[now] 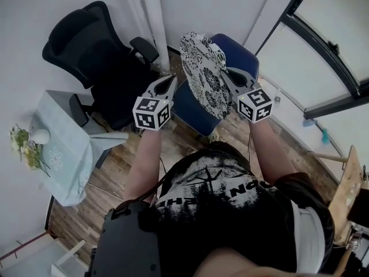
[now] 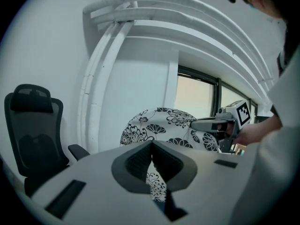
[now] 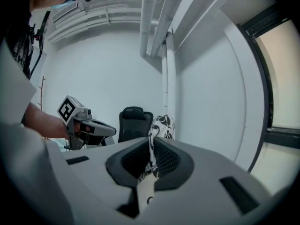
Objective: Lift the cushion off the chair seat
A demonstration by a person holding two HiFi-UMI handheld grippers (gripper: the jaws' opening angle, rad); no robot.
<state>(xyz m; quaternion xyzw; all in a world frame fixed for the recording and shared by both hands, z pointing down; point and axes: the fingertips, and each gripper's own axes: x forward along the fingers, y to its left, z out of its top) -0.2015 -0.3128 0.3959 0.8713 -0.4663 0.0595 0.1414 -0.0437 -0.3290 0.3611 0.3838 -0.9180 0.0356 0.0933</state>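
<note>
- We are looking at one cushion [image 1: 203, 74]: rounded, white with a black flower print, standing on edge over the blue chair [image 1: 239, 53]; we cannot tell whether its lower edge is touching the seat
- We are pinching its right edge in the right gripper [image 1: 223, 73], jaws closed on the fabric
- We are holding the left gripper [image 1: 172, 78] near the cushion's other side, jaws together on nothing
- We are counting two grippers and two chairs, the blue one and a black office chair [image 1: 95, 51] on its left
- We are also seeing one small table [image 1: 66, 149] bearing one bunch of flowers [image 1: 26, 149]
</note>
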